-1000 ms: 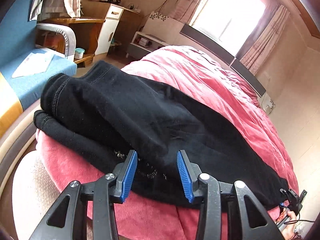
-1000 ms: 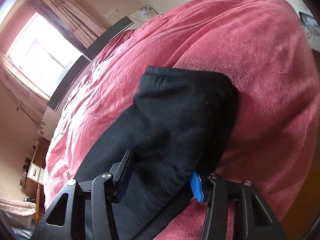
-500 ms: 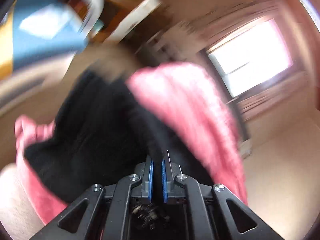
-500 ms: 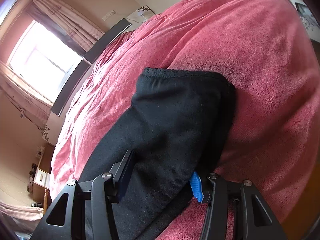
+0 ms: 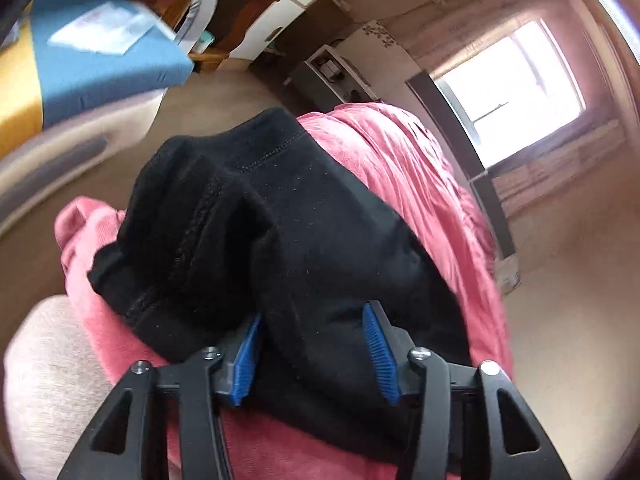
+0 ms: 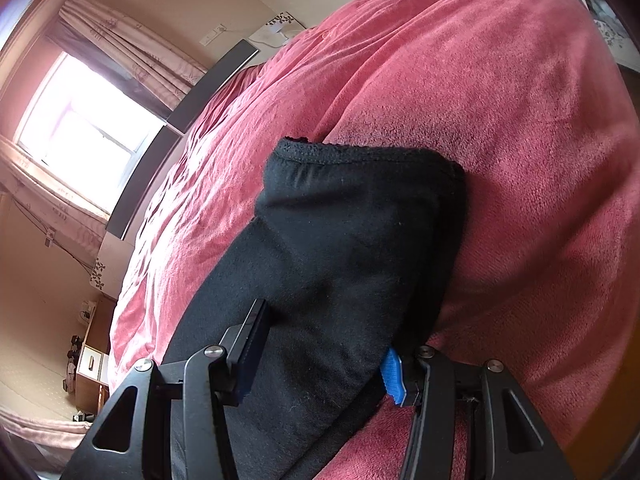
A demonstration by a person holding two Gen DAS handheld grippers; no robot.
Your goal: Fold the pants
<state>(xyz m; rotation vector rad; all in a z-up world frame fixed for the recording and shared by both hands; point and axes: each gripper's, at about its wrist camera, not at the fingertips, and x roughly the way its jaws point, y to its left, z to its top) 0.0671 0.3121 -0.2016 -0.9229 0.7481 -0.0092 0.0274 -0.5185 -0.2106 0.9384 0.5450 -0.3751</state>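
Black pants [image 5: 304, 232] lie on a red bedspread [image 5: 416, 184]. In the left wrist view their waistband end is bunched and folded toward the bed's edge. My left gripper [image 5: 312, 356] is open, its blue pads on either side of a fold of the black fabric. In the right wrist view the hem end of the pants [image 6: 352, 236] lies on the bedspread [image 6: 500, 120]. My right gripper [image 6: 320, 356] is open, its jaws straddling the leg fabric; the right blue pad is partly hidden under the cloth.
A blue and yellow chair [image 5: 100, 64] stands left of the bed, with wooden furniture [image 5: 288, 4] behind it. A bright window [image 5: 516, 92] and a dark headboard [image 6: 188, 120] are at the bed's far end. A beige cushion [image 5: 48, 380] lies at lower left.
My left gripper closed and swung fast half a second ago and now stands open again around the waistband end, which is more bunched up. My right gripper stayed open and still over the hem end.
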